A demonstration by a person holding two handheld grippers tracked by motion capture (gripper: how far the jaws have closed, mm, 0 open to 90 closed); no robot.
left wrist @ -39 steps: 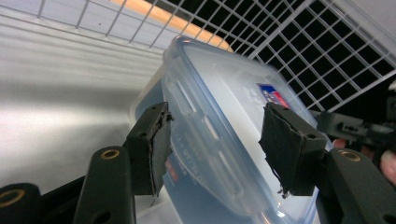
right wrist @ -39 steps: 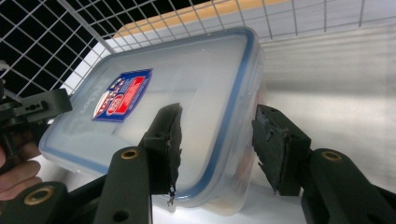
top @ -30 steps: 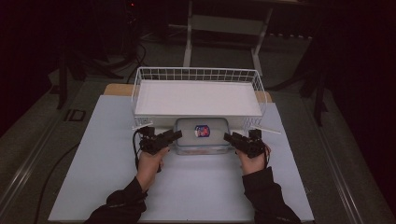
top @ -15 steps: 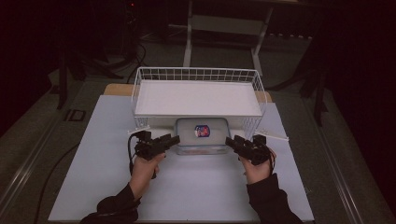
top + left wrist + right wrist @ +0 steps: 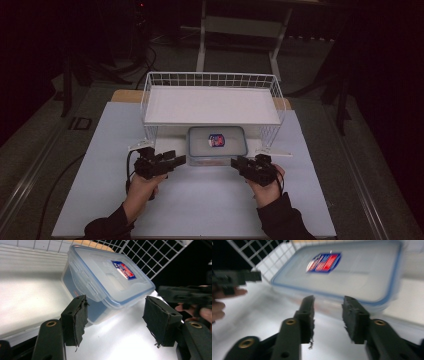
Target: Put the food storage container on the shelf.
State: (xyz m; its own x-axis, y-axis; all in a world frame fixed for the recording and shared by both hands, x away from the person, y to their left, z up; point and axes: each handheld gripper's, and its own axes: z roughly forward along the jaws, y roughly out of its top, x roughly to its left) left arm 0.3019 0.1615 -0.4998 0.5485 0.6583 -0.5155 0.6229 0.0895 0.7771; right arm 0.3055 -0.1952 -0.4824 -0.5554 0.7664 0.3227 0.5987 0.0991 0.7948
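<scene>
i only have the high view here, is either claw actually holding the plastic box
Observer: No. In the left gripper view the left claw stands open, its pads short of the plastic box, with nothing between them.
Operator: and the right one
Observer: The right claw has just been closing, but the right gripper view shows an empty gap between its pads, and the box lies beyond them.
Operator: is the lid on
Observer: Yes. The left gripper view shows the lid's side latch folded down against the box's wall.
Operator: where's the box sitting
Observer: On the white table, close against the wire basket behind it.
</scene>
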